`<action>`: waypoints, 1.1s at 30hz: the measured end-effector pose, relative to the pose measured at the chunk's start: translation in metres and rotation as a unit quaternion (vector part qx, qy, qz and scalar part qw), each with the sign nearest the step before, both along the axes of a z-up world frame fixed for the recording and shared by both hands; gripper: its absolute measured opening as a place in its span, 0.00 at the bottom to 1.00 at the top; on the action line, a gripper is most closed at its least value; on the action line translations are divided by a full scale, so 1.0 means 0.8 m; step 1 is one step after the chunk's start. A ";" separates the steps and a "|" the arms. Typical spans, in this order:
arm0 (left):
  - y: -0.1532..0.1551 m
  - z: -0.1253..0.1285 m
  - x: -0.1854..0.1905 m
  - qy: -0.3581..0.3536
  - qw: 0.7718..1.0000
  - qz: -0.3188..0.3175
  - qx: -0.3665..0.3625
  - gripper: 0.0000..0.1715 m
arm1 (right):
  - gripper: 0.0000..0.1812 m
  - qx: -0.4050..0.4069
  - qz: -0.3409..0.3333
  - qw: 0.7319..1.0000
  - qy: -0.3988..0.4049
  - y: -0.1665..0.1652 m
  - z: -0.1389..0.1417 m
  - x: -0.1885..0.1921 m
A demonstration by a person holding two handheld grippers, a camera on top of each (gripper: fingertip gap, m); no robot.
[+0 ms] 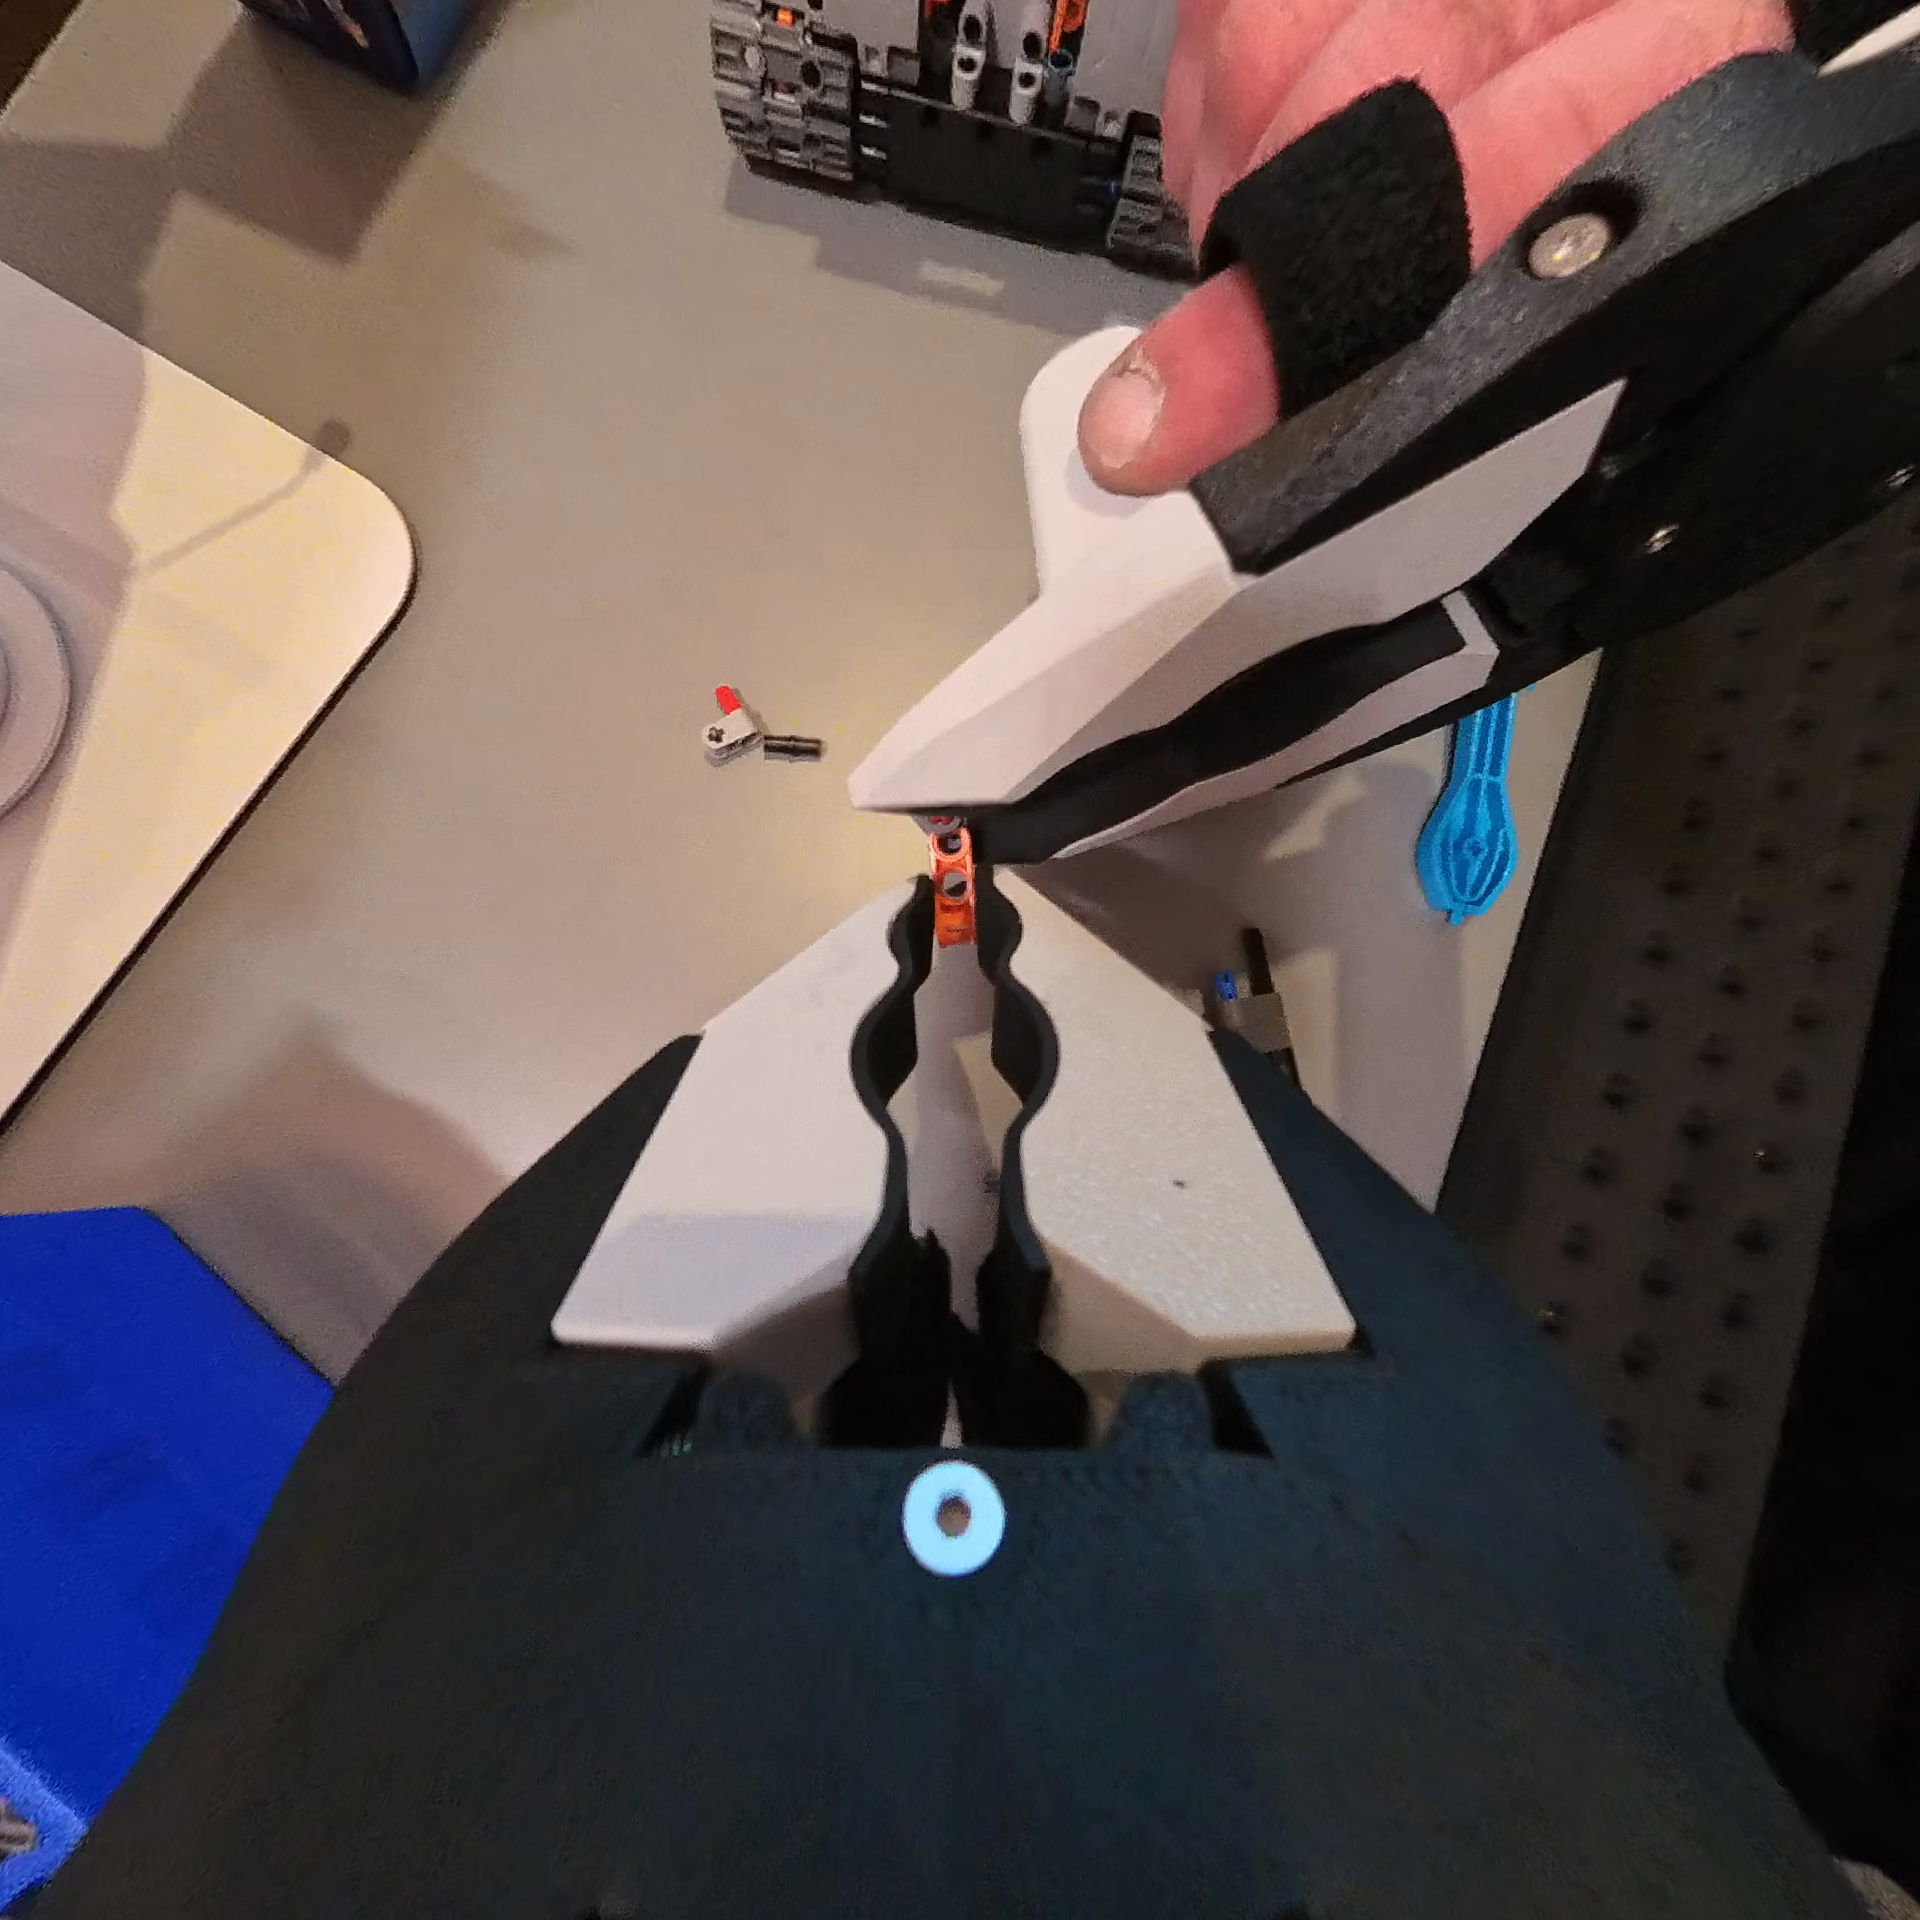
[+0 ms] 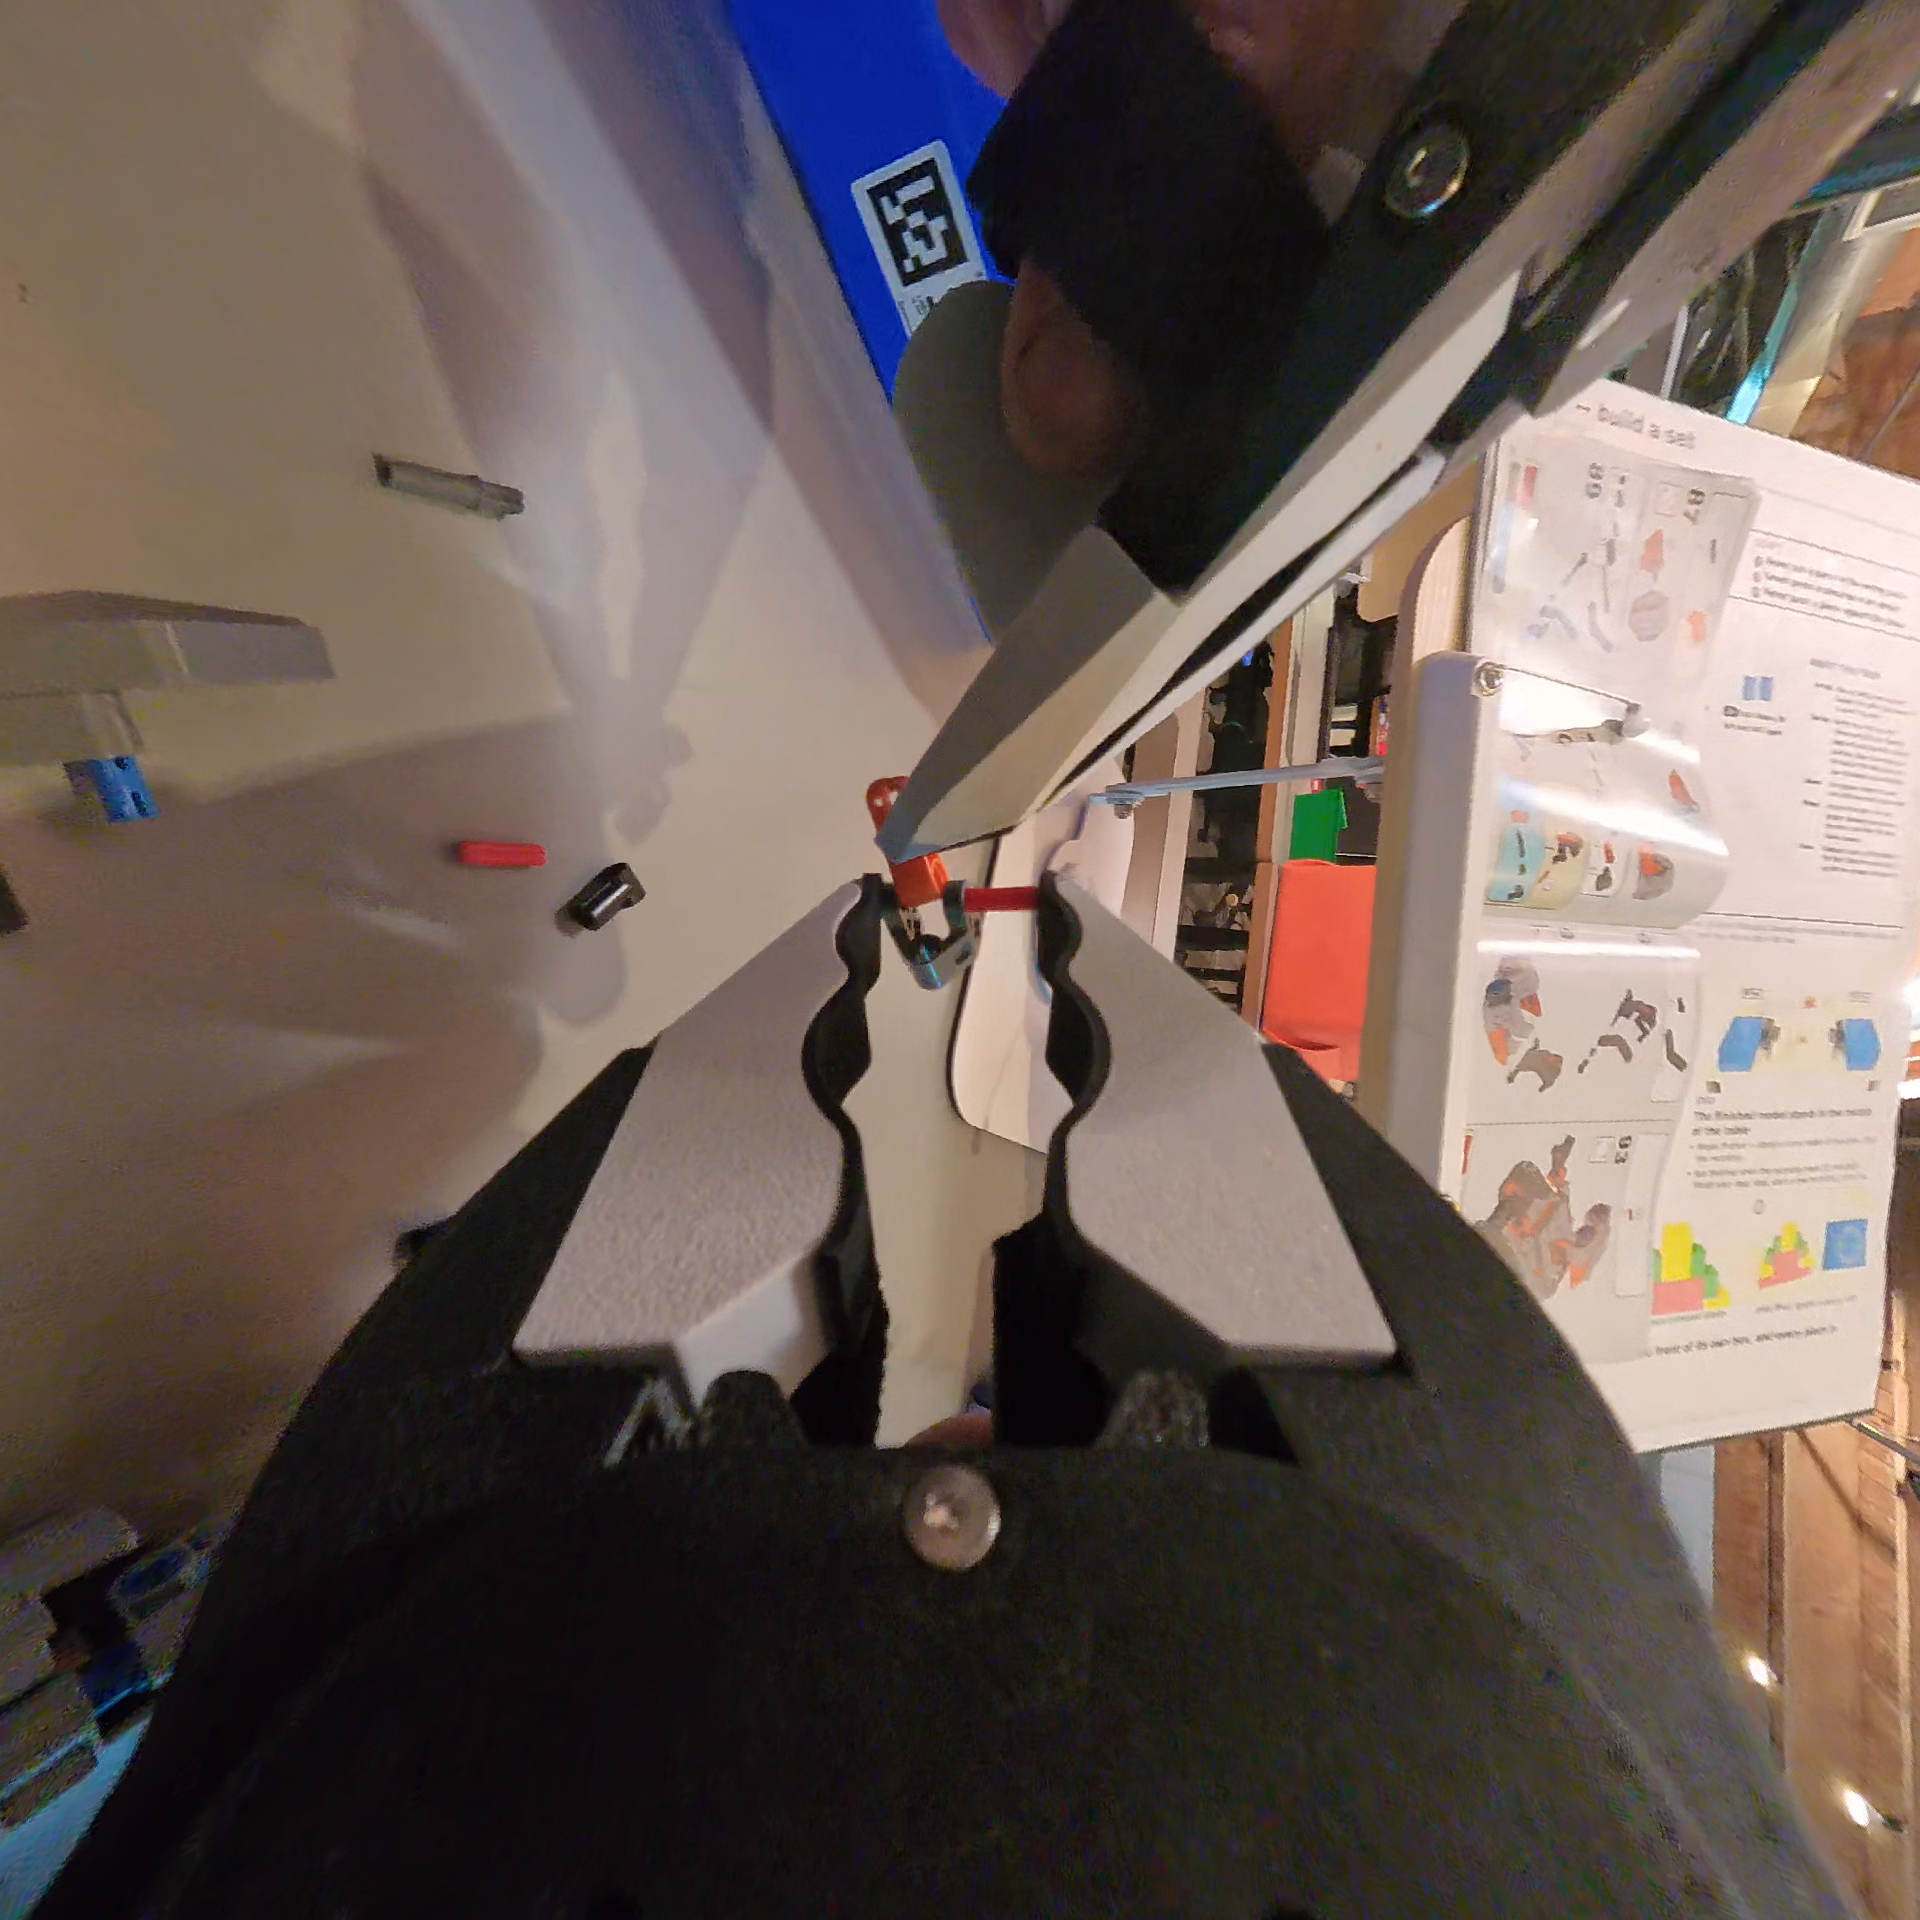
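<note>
1. Left wrist view: left gripper [image 1: 953, 896] closed on a small orange beam [image 1: 951, 920], pinching it at the very tips, clear above the table [image 1: 520, 468].
2. Coming in from the upper right, tip to tip with it: right gripper [image 1: 940, 816], strapped to a hand [image 1: 1351, 177], fingers drawn close around a small grey bit at the beam's upper end.
3. Right wrist view: right gripper's own jaws narrowed only as far as a little cluster allows, with a red axle [image 2: 997, 896] butting one pad, the orange beam against the other, and a grey connector [image 2: 930, 961] hanging just below between them.
4. Beam, axle and connector touching and held by both grippers at once. Cannot tell whether they are fully seated in each other.
5. Loose on the table, apart from the held cluster: a grey-and-red piece with a black pin [image 1: 758, 732], a red peg [image 2: 501, 854], a black piece [image 2: 601, 896] and a grey rod [image 2: 447, 486].
6. Farther back: a tracked model [image 1: 935, 114], grey and black with orange details. Near the table's right edge: a blue tool [image 1: 1470, 821].
7. Upright beyond the table's edge: illustrated instruction sheets [image 2: 1662, 935].
</note>
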State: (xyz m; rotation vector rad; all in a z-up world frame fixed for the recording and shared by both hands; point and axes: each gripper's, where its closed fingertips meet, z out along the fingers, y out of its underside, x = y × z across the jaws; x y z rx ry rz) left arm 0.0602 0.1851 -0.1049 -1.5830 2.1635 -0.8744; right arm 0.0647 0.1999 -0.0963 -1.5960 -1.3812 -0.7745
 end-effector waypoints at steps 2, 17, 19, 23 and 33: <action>-0.001 -0.003 0.000 0.007 1.000 -0.003 -0.001 0.03 | 0.15 -0.007 0.003 1.000 0.000 -0.001 -0.003 0.000; -0.003 -0.003 -0.003 0.031 0.999 -0.012 -0.040 0.03 | 0.15 -0.023 0.011 0.999 0.026 -0.003 -0.007 -0.004; -0.002 -0.005 -0.003 0.033 0.999 -0.009 -0.039 0.03 | 0.15 -0.021 0.009 1.000 0.019 -0.003 -0.009 -0.004; -0.003 -0.007 -0.002 0.036 0.998 -0.009 -0.043 0.03 | 0.15 -0.022 0.011 1.000 0.015 -0.003 -0.011 -0.005; -0.003 -0.007 -0.001 0.040 0.996 -0.012 -0.075 0.03 | 0.14 -0.035 0.003 0.999 0.028 -0.004 -0.013 -0.004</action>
